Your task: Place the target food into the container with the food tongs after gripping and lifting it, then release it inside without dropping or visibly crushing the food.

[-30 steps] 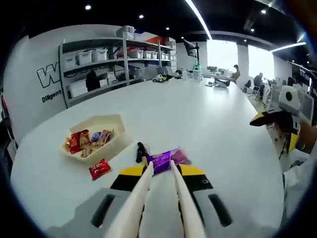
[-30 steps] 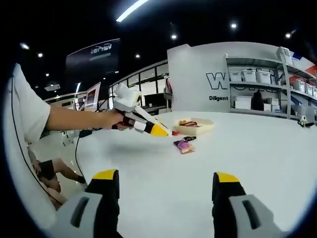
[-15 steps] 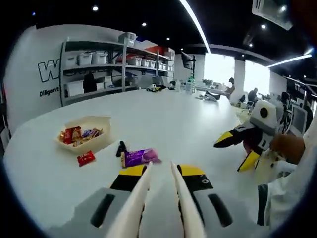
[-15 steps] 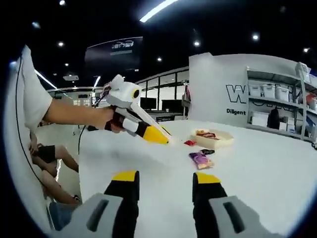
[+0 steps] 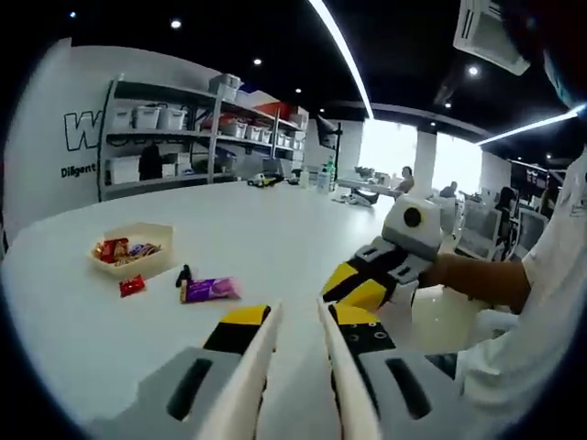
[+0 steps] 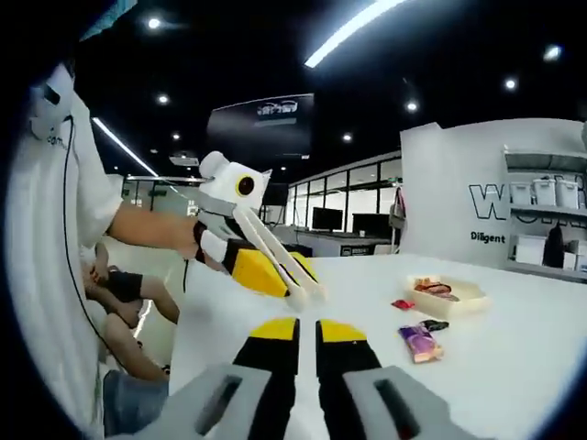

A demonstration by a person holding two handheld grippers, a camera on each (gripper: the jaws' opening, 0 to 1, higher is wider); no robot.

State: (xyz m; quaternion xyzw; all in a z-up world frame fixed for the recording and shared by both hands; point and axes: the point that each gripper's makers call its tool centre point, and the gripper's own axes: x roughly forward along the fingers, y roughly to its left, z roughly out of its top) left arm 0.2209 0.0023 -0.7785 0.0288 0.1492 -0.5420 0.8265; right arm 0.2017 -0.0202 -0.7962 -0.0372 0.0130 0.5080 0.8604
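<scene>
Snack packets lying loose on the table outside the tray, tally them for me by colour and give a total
Purple packet: 1
Red packet: 1
Black packet: 1
Total loose on the white table, outside the tray: 3

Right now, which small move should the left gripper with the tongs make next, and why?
Probably bring the cream food tongs forward toward the purple snack packet lying on the white table. The tongs hold nothing, their tips stand short of it, and the beige container lies just beyond the packet.
</scene>
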